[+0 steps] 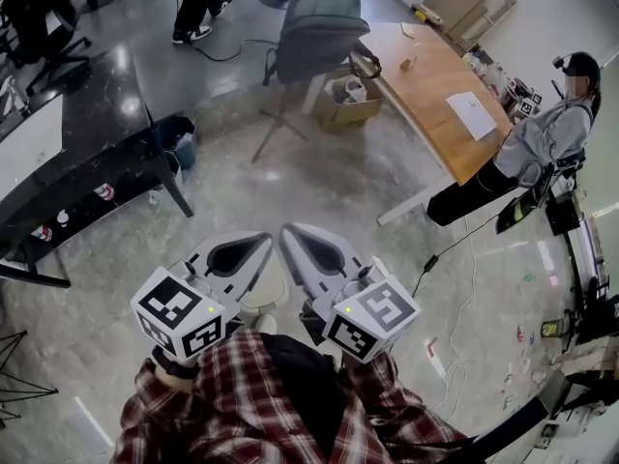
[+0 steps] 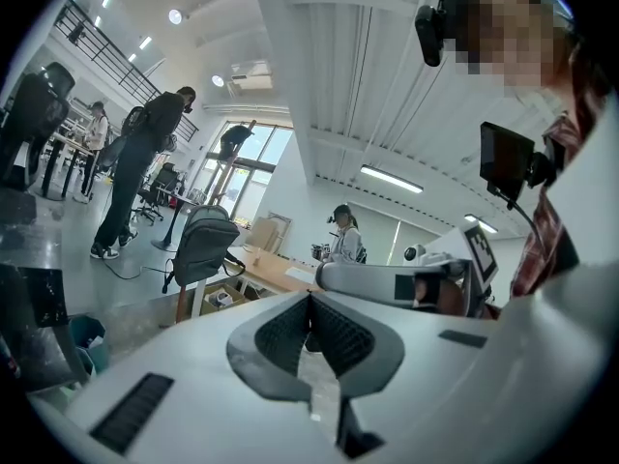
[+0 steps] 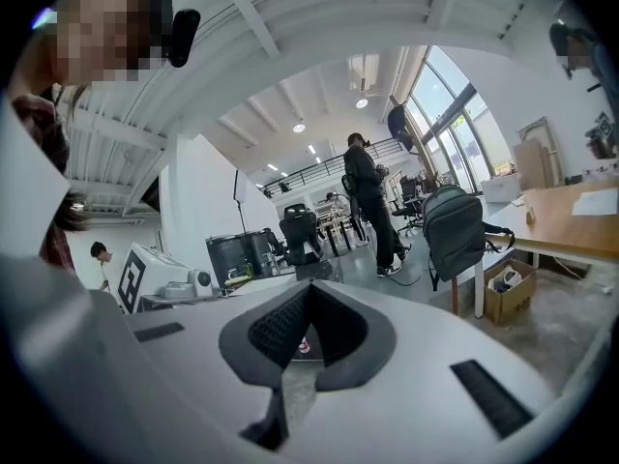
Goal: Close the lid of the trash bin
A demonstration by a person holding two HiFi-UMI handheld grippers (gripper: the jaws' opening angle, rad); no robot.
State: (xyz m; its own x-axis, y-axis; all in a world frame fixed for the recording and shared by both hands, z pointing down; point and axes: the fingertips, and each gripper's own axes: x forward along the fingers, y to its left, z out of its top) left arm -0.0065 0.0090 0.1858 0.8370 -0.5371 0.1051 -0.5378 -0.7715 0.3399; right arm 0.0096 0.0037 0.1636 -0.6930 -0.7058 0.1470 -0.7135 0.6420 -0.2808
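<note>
Both grippers are held close to my chest and point forward over the concrete floor. My left gripper (image 1: 265, 241) (image 2: 309, 299) has its jaws pressed together with nothing between them. Beside it, my right gripper (image 1: 286, 230) (image 3: 307, 289) is likewise shut and empty. Their tips nearly meet in the head view. A small dark bin with a blue liner (image 1: 180, 140) (image 2: 85, 337) stands on the floor by the black table's leg, well ahead and to the left of both grippers. I cannot make out a lid on it.
A black table (image 1: 87, 153) runs along the left. A grey backpack (image 1: 319, 27) sits on a stand ahead, with a cardboard box (image 1: 348, 106) beneath a wooden table (image 1: 435, 95). A person (image 1: 542, 148) sits at right. A cable (image 1: 455, 249) trails across the floor.
</note>
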